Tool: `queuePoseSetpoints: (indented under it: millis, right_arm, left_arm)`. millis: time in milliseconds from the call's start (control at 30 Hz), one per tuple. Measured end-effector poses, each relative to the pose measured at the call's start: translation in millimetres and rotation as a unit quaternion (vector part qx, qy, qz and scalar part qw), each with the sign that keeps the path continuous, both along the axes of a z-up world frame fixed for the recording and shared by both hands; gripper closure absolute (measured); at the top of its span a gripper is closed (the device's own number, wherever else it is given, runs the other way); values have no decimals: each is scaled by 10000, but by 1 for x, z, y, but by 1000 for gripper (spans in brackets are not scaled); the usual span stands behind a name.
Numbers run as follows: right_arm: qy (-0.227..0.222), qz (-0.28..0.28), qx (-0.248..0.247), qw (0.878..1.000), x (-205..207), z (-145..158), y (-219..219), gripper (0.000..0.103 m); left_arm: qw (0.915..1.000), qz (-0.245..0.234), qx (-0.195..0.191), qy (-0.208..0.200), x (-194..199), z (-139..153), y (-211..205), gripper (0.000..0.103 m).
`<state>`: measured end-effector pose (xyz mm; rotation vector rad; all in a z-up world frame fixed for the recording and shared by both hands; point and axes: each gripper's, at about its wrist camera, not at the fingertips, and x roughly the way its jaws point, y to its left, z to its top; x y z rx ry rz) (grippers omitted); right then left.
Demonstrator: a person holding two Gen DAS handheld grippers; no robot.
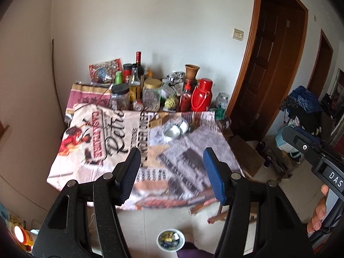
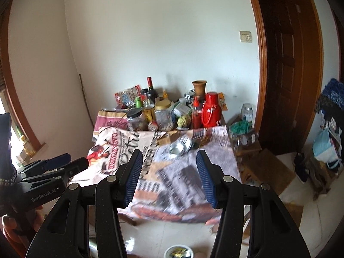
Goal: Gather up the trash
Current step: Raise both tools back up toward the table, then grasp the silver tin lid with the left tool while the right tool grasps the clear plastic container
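Observation:
A table under a printed cloth (image 1: 111, 133) (image 2: 172, 178) lies ahead and below both grippers. Crumpled silver foil cups (image 1: 175, 129) (image 2: 178, 148) sit on the cloth's far middle, beside a brown cardboard scrap (image 1: 158, 120). On the floor in front of the table stands a white bowl (image 1: 171, 239) (image 2: 178, 252) holding wrappers. My left gripper (image 1: 172, 152) hangs open above the cloth's near part, with nothing between its fingers. My right gripper (image 2: 169, 153) is also open and holds nothing. The left gripper (image 2: 73, 161) also shows at the left edge of the right wrist view.
Jars, bottles, a red thermos (image 1: 202, 95) and a clay pot (image 1: 191, 71) crowd the table's back by the wall. A low wooden stool (image 1: 245, 152) stands right of the table, a dark wooden door (image 1: 268, 64) behind it. Clothes pile (image 1: 301, 107) at far right.

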<state>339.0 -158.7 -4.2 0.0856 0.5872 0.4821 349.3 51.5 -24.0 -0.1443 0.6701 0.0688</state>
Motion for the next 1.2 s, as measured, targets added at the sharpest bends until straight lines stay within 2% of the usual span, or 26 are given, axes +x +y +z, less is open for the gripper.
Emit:
queuePoseSetpoints:
  millis: [200, 300, 400, 533, 700, 933, 1200]
  right_arm:
    - [-11, 214, 120, 9997, 60, 0, -17, 55]
    - [24, 201, 2, 9998, 83, -9, -18, 52]
    - [221, 140, -66, 9996, 102, -21, -18, 50]
    - [483, 26, -51, 9988, 126, -36, -12, 34]
    - [774, -211, -85, 9967, 153, -52, 7, 34]
    - [1314, -781, -125, 9882, 189, -85, 47, 34]
    - [2118, -1062, -101, 9715, 237, -148, 65, 34]
  left_arm:
    - [9996, 254, -80, 36, 65, -1, -14, 40]
    - [9992, 286, -170, 221, 91, -12, -17, 40]
    - [9984, 324, -55, 461, 112, -24, -17, 40]
    - [9972, 336, -71, 663, 143, -39, -2, 40]
    - [9955, 146, -143, 924, 183, -61, 25, 40]
    - [9886, -387, -176, 1443, 253, -105, 68, 40]
    - [9720, -726, -507, 2177, 326, -189, 87, 40]
